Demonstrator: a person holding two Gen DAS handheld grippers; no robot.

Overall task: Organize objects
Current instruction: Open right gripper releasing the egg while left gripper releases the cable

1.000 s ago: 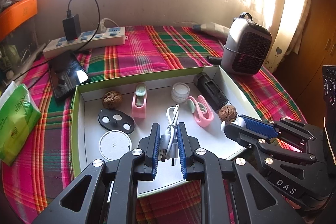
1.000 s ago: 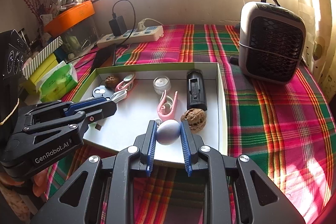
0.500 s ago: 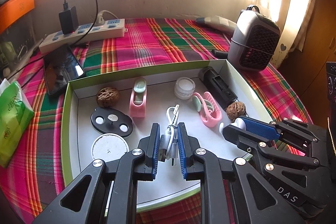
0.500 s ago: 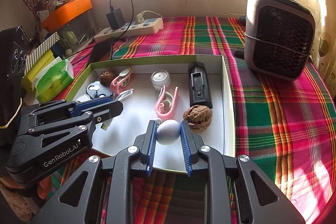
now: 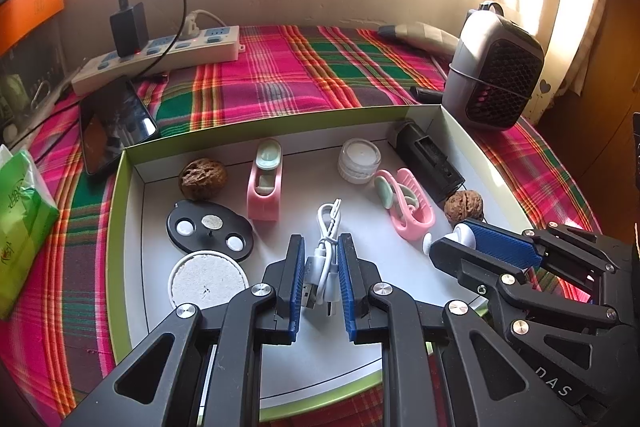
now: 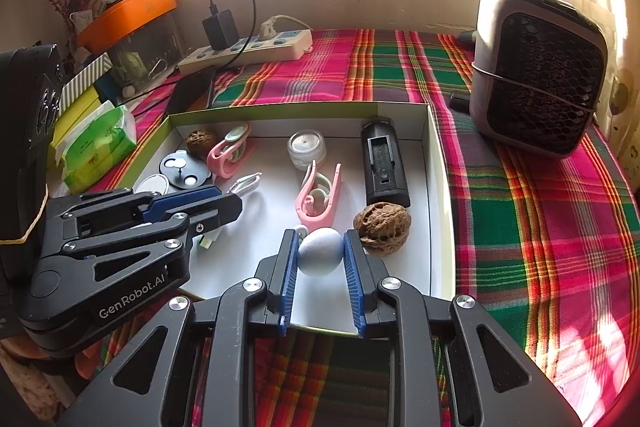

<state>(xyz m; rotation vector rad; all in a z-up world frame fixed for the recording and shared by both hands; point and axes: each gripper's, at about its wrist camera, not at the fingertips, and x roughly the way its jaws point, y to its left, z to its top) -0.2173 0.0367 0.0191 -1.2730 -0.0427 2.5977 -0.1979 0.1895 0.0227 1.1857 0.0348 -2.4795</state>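
Both grippers (image 5: pixel 319 269) (image 6: pixel 320 255) angled downward

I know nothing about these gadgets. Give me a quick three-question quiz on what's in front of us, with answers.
1. True or false: both grippers hold something.
2. What does the left gripper grip?
3. How many walnuts lie in the box: A one, B two, C three?

Key:
1. True.
2. A coiled white USB cable; the right gripper grips a pale egg-shaped ball.
3. B: one walnut by the back wall, another near the right gripper.
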